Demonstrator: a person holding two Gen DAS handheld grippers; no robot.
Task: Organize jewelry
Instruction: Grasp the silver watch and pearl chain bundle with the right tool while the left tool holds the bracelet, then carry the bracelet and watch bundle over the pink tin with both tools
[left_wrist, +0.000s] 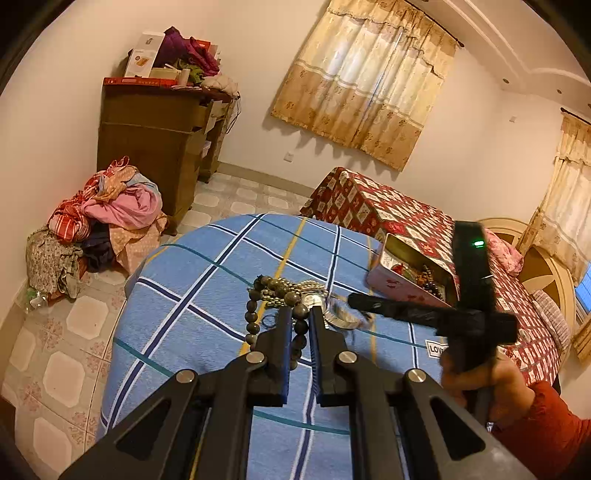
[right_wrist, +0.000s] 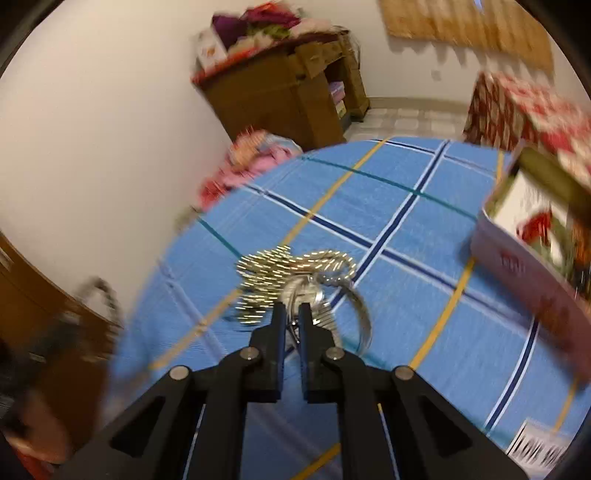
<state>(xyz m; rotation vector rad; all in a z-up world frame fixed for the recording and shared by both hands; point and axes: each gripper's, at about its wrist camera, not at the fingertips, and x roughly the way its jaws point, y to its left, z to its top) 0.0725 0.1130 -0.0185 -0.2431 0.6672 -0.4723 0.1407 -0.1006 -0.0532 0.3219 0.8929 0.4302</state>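
Left gripper (left_wrist: 299, 314) clenched on dark bead strand (left_wrist: 295, 325) at frame centre, right gripper (right_wrist: 291, 312) clenched on silver wristwatch (right_wrist: 314, 295) (blurred), jewelry tin (left_wrist: 402, 280) right, blue checked bed (left_wrist: 221, 266).

- Left tongs (left_wrist: 299, 314) point forward and downward, jaws nearly closed with only a narrow gap between the tips.
- Right tongs (right_wrist: 291, 312) angle downward, jaws drawn close together.
- In the left wrist view, the person's right hand (left_wrist: 476, 373) grips the right tool's handle, with a red sleeve (left_wrist: 550, 432) at the wrist.
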